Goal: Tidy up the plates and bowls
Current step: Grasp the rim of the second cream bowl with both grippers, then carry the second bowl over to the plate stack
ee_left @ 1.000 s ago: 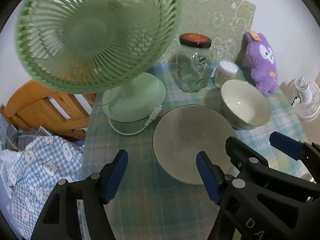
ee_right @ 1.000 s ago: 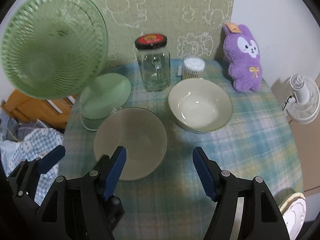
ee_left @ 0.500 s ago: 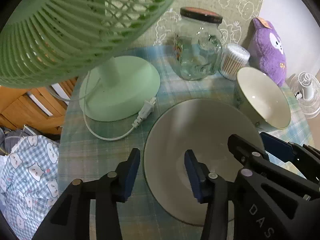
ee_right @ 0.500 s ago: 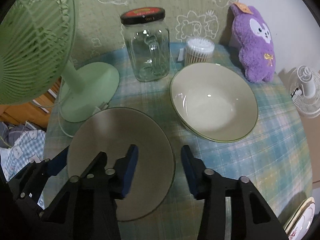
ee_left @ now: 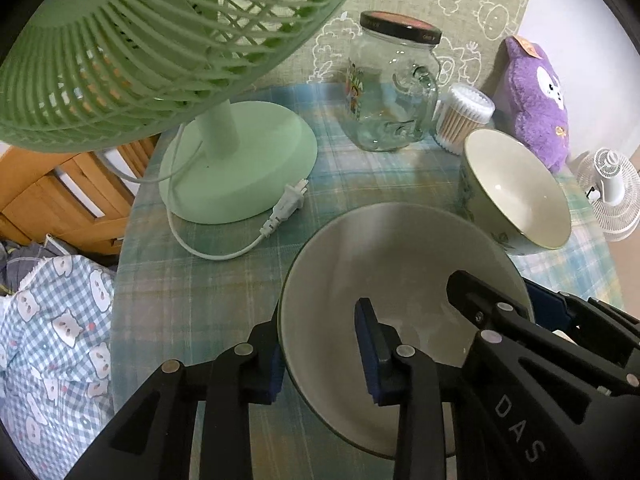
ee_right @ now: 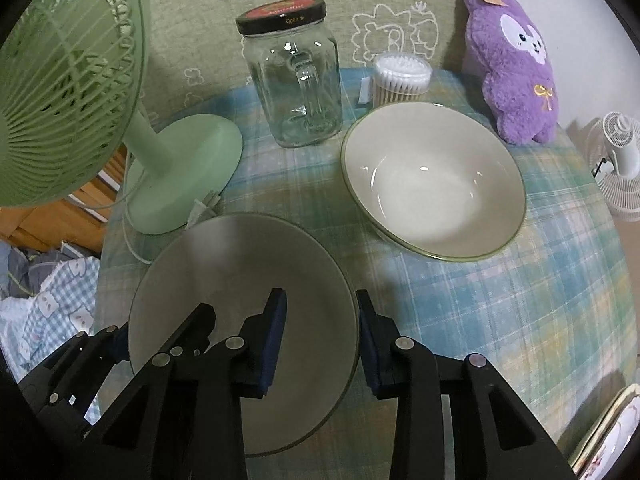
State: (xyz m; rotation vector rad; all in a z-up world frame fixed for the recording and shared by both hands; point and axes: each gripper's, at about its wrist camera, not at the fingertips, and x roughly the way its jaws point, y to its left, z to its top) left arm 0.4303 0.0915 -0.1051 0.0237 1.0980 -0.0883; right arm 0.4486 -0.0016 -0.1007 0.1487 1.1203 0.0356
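Left wrist: smooth round grey bowl (ee_left: 400, 256), checked cloth (ee_left: 192, 288).

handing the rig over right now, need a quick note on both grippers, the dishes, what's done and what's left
Left gripper: jaws straddle the left rim of the grey plate, one pad inside, one outside; shut on it.
Right gripper: jaws astride the same plate's right rim, closing on it.
Plate lies flat on the plaid tablecloth, not lifted.
White bowl sits apart, behind and right of the plate, untouched. Another plate's edge shows at the lower right.
Done: both grips placed. Left: lift the plate, probably stack it with the bowl.
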